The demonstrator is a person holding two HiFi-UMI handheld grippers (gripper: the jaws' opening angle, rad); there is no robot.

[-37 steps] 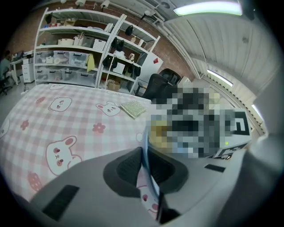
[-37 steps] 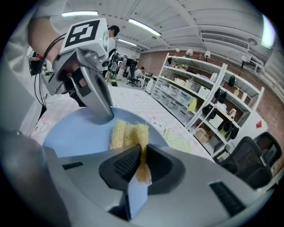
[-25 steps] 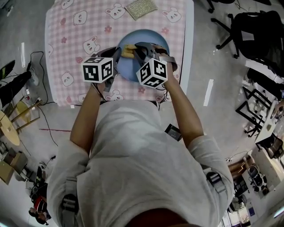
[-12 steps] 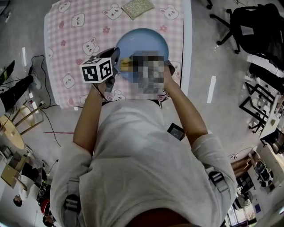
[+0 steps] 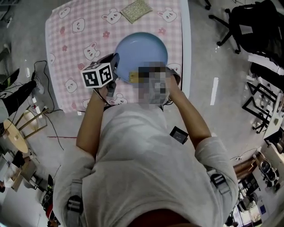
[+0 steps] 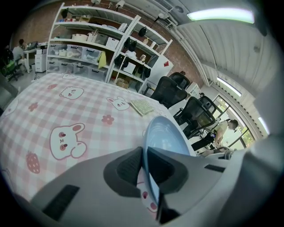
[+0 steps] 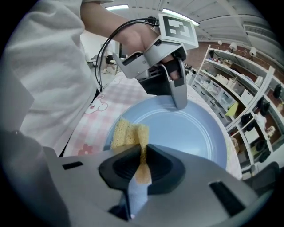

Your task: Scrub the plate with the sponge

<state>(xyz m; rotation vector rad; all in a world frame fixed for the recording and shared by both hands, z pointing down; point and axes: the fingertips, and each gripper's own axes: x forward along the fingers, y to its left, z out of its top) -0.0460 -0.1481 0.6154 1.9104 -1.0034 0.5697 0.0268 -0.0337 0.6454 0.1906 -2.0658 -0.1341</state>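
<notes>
Your right gripper has its jaws pinched on the yellow sponge. The sponge is squeezed thin between the jaws, bulges out past them, and lies against the near rim of the blue plate. Your left gripper is clamped on the plate's left rim, with one jaw on the inner face and the other behind it. Your left hand wraps the handle just under the marker cube, and a black cable loops off by the wrist. Your left forearm and right forearm are bare and reach forward, converging on the plate from either side. The plate sits over the pink checked tablecloth printed with bunnies. A glittery pad lies at the far edge, well apart from the plate.
</notes>
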